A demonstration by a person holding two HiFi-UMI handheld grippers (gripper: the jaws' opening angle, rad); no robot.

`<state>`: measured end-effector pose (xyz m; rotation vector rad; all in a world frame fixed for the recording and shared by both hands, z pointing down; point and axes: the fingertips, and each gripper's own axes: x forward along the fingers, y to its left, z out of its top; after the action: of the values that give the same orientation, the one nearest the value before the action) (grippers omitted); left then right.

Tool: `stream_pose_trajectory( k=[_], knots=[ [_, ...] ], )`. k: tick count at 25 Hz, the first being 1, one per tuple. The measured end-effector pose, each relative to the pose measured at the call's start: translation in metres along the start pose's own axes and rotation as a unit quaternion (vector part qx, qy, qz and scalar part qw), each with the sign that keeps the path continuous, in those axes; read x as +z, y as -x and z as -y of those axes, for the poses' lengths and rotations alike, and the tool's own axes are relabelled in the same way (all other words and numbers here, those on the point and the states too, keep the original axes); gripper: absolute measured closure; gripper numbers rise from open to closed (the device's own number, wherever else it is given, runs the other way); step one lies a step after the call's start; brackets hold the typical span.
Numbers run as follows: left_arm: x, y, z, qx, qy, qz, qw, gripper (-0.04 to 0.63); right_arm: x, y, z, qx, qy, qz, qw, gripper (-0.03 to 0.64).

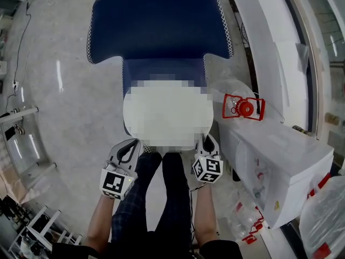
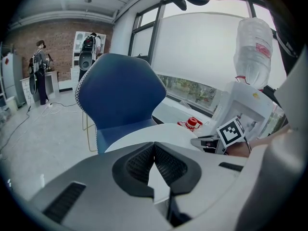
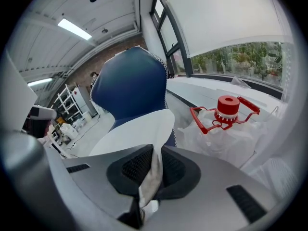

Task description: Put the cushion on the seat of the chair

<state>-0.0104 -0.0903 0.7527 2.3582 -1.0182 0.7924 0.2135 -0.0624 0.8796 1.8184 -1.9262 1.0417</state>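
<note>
- The cushion (image 3: 139, 126) is white and flat, and it is held by its near edge, the one closest to the person.
- The left gripper (image 2: 154, 146) is clenched on the left part of this edge. Its pads meet at the top, and white fabric is seen in the gap below them.
- The right gripper (image 3: 155, 150) is clamped on the right part of the same edge. A fold of the white fabric is pinched plainly between its pads.
- From both pairs of jaws the cushion stretches forward, away from the person and toward the blue backrest (image 1: 159, 23) of the chair.
- The cushion is spread over the seat (image 1: 161, 69), of which only a blue strip under the backrest is visible. Whether it already rests on the seat cannot be told.
- It looks a little wider than deep, with the wide axis running from one gripper to the other.
- Neither hand is judged nearer: both grippers stand side by side at the front of the seat.
- A red-capped bottle (image 1: 243, 108) stands just right of the seat, so the right side should probably be lowered with care.
</note>
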Motion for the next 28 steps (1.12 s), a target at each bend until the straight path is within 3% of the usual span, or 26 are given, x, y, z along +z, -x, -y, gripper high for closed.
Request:
stream_pose_trajectory(
  k=[4,9,14,28],
  knots=[
    [-0.003,-0.009,0.005,0.003,0.006,0.025,0.9997,0.577,-0.011,-0.008,0.009,0.002,-0.005,-0.002,1.000,0.566],
    [-0.018,-0.014,0.009,0.000,-0.002,-0.007,1.0000,0.577,-0.027,-0.021,0.020,-0.002,-0.009,-0.006,1.000,0.565],
    [-0.022,-0.018,0.006,0.005,0.004,0.009,0.9999,0.577,-0.037,-0.030,0.026,-0.005,-0.015,-0.007,1.000,0.565],
    [-0.044,-0.029,0.000,0.005,0.007,-0.008,0.9999,0.576,-0.054,-0.047,0.035,0.001,-0.024,-0.002,1.000,0.565]
  ],
)
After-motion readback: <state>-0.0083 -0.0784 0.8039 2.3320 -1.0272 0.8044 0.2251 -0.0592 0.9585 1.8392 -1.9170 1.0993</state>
